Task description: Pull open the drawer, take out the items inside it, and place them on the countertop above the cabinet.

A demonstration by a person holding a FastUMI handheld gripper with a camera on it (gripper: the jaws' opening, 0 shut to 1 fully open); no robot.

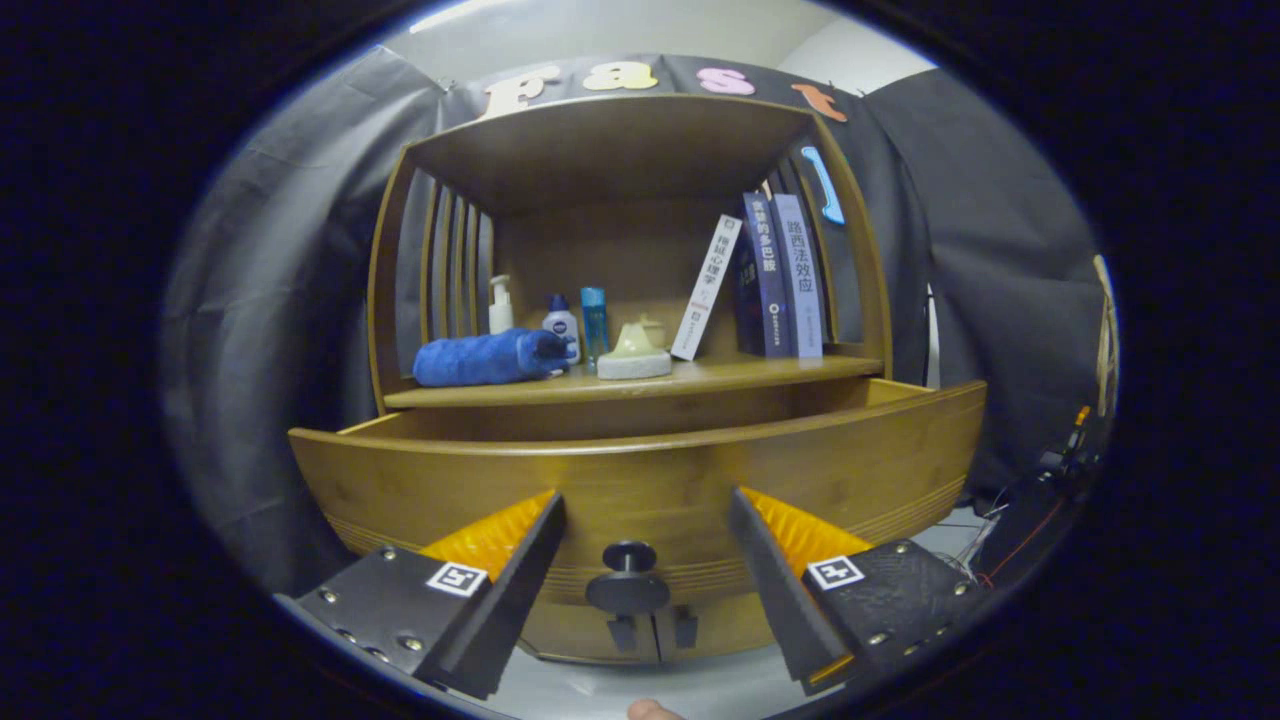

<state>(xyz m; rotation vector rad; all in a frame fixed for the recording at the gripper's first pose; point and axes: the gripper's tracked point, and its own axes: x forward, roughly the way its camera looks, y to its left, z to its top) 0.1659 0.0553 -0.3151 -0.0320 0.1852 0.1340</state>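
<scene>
Between the fingers (645, 560), spread wide and gripping nothing: round dark knob (628, 580) on the drawer (640, 480) front, not touched by either finger. Drawer pulled out, wood with smooth varnished grain, front curved, fine grooves along lower edge. Inside hidden from this angle, contents cannot be told. Below drawer, two small dark pulls (652, 630) side by side on cabinet doors.

Above drawer, countertop (720, 377), same wood, slatted sides, flat top board. On it from left: rolled blue towel (487, 358), soft fuzzy texture, lying flat; behind it white pump bottle (500, 305); white bottle with blue cap (562, 327); slim clear-blue bottle (594, 322); pale green dish-like item on a white pad (634, 352). Right of those, white book (707, 288) leaning right against two upright blue books (782, 277).

Behind cabinet, black cloth wall (290, 300), wrinkled. Off to the right near floor, cables (1010, 545), some red. Fingertip (650, 710) visible at bottom below the fingers.
</scene>
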